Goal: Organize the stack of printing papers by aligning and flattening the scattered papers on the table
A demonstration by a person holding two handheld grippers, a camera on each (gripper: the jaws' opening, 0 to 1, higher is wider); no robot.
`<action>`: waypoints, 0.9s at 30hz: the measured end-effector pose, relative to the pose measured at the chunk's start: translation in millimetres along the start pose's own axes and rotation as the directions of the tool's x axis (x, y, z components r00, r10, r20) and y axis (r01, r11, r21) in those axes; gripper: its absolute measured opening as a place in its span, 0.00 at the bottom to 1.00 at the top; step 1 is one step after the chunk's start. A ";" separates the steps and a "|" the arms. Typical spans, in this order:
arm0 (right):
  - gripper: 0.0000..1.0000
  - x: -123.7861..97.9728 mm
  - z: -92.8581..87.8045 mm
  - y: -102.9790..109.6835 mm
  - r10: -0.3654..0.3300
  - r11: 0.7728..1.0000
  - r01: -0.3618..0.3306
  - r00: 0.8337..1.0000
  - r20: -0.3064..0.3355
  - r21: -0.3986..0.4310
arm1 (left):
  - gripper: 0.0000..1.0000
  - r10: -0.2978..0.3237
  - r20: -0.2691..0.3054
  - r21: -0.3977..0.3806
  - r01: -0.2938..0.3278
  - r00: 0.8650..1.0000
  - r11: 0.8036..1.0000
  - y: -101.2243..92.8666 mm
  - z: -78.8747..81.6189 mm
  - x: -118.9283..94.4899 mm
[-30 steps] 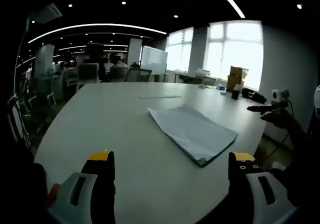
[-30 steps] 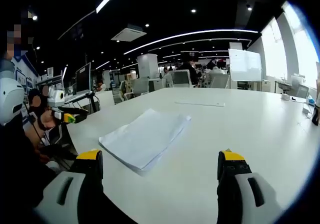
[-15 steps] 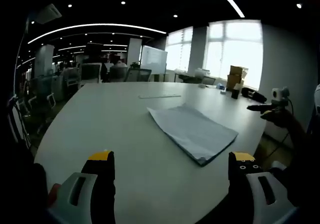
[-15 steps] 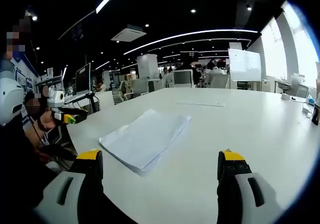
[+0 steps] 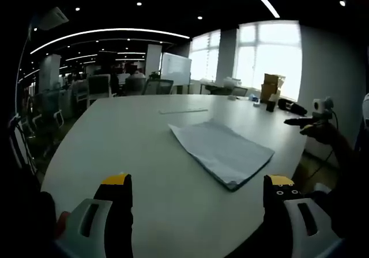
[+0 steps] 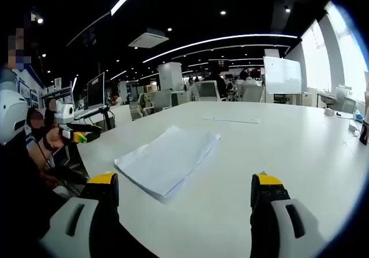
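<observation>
A stack of white printing papers [image 5: 222,150] lies flat on the big white table [image 5: 132,143], its sheets slightly fanned at the edges. In the left gripper view it sits ahead and to the right of my open left gripper [image 5: 198,196], well beyond the yellow-tipped jaws. In the right gripper view the papers [image 6: 167,159] lie ahead and to the left of my open right gripper [image 6: 184,196]. Neither gripper touches the papers and both hold nothing. The other gripper [image 6: 78,133] shows at the left of the right gripper view, held over the table's edge by a hand.
A long thin strip [image 5: 183,111] lies farther back on the table. Boxes and small items [image 5: 271,94] stand at its window end. Office chairs [image 6: 207,90], a whiteboard [image 6: 282,75] and desks ring the room. A hand with the right gripper [image 5: 314,122] shows at the right.
</observation>
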State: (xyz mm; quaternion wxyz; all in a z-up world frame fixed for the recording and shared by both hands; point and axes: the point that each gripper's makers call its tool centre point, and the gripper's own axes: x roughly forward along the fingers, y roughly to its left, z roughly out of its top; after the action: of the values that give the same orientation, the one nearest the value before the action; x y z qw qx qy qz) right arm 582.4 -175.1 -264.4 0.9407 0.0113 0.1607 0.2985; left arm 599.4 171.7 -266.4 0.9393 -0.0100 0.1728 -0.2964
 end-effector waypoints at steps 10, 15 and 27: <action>0.90 1.0 1.1 1.3 0.004 1.000 -0.004 1.000 -0.003 -0.004 | 0.97 0.002 -0.003 0.009 -0.002 1.000 1.000 -0.4 -0.5 -0.7; 0.90 0.5 1.1 0.4 0.002 1.000 -0.002 1.000 -0.002 -0.003 | 0.97 0.003 -0.006 0.008 -0.003 1.000 1.000 0.8 -1.9 -0.9; 0.90 0.1 -0.1 0.7 0.000 1.000 0.000 1.000 -0.004 -0.003 | 0.97 0.004 -0.006 0.007 -0.004 1.000 1.000 1.2 -3.5 -2.1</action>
State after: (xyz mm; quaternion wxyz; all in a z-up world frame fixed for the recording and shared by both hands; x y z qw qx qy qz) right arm 582.0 -174.5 -264.5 0.9404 0.0092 0.1620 0.2989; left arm 597.3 174.2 -269.2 0.9394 -0.0055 0.1747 -0.2950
